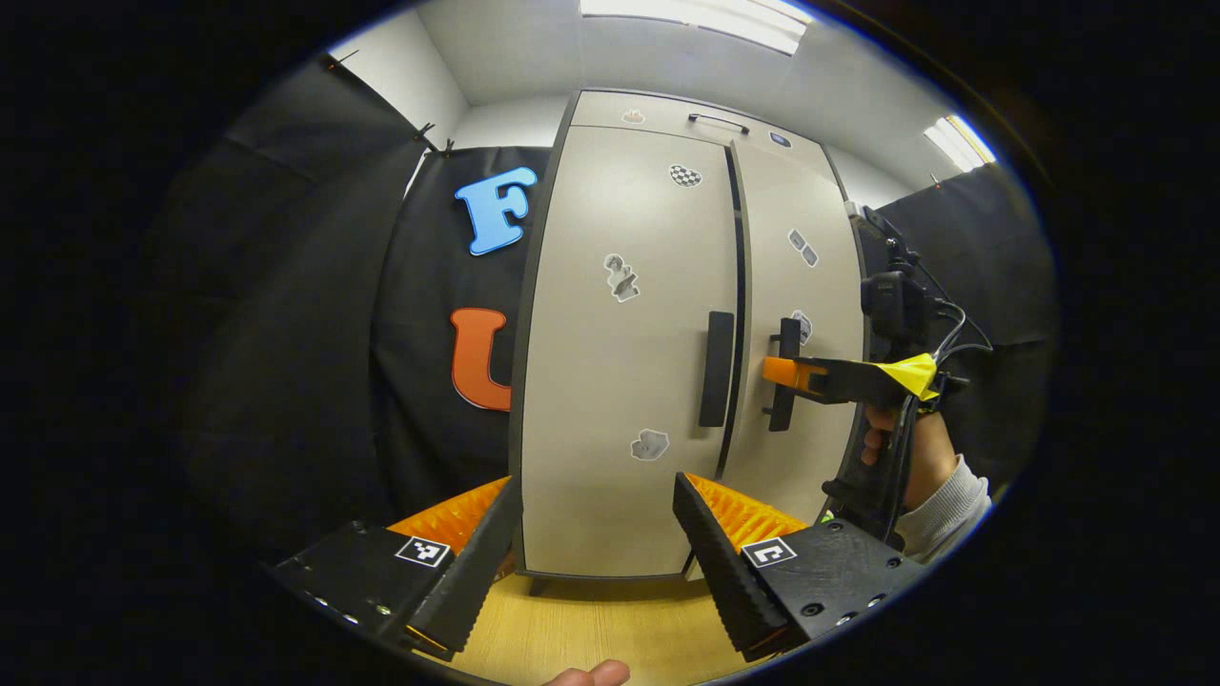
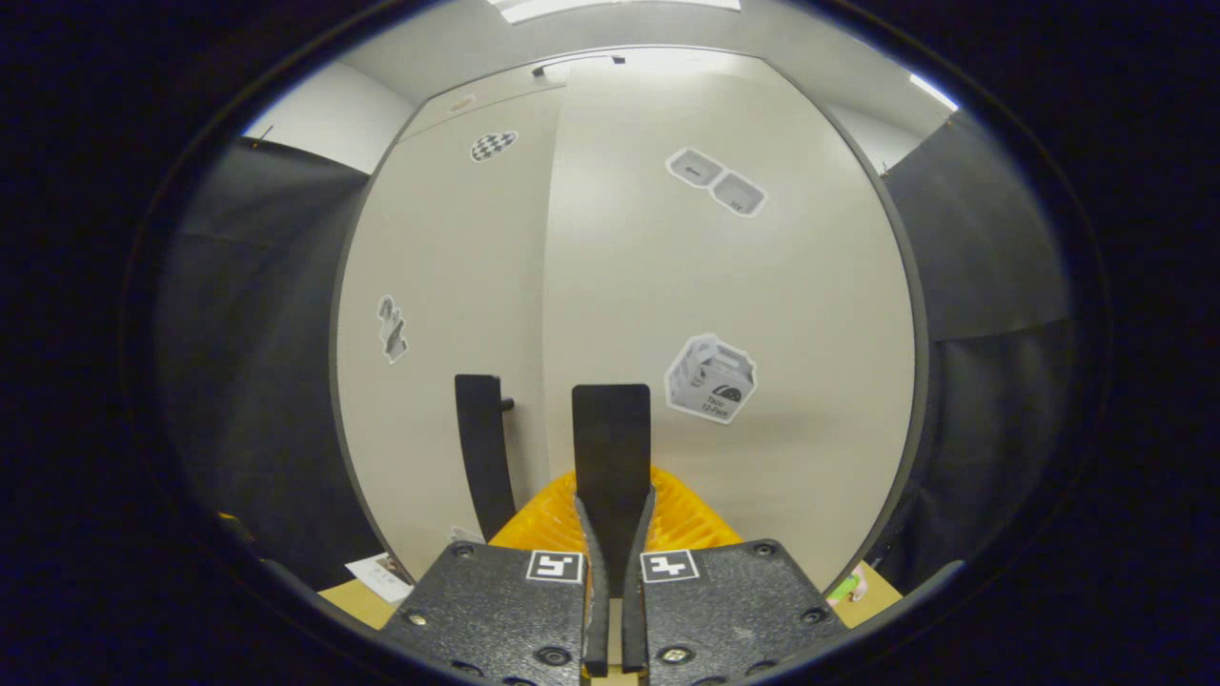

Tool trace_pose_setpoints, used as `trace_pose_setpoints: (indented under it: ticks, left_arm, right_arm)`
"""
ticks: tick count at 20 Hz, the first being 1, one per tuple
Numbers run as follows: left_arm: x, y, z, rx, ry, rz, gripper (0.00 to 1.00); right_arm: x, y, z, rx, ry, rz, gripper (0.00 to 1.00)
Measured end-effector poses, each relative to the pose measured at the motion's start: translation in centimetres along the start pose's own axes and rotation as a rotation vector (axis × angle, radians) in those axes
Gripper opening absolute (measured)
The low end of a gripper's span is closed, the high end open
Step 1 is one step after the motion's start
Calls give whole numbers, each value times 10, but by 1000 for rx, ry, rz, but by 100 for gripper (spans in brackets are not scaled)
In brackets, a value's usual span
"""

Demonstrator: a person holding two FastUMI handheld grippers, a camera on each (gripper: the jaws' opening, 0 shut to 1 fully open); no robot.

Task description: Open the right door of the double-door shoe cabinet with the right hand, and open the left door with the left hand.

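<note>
Ceiling light panels are casting even, fairly bright light down the pale cabinet doors, which are bowing strongly under fisheye distortion toward the rims. In the right gripper view a soft glare is washing out the door top, while focus is staying reasonably sharp

A light wooden tabletop carries the shoe cabinet, standing just beyond the left tongs.
</note>
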State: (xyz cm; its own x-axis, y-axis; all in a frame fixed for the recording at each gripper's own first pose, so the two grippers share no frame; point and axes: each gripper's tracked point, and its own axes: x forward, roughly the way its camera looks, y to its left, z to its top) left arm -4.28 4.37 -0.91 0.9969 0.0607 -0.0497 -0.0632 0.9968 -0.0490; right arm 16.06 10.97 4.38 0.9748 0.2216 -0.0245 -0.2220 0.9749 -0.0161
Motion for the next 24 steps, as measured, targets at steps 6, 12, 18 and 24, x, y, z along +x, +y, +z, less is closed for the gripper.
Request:
trace_pose_setpoints:
  ticks: [6,12,18,24]
  left_arm:
    - [0,-37,1,6,-12,-1,95]
    - [-4,-77,-1,23,-19,8,95]
    - [-5,-118,-4,39,-11,-16,95]
    - [-3,-150,-8,33,-4,-63,95]
  right_arm:
    - [-45,-10,1,0,19,103,9]
    - [-98,-38,4,5,24,166,9]
    - [-145,-86,7,7,28,180,9]
    - [-169,-126,8,-3,31,128,8]
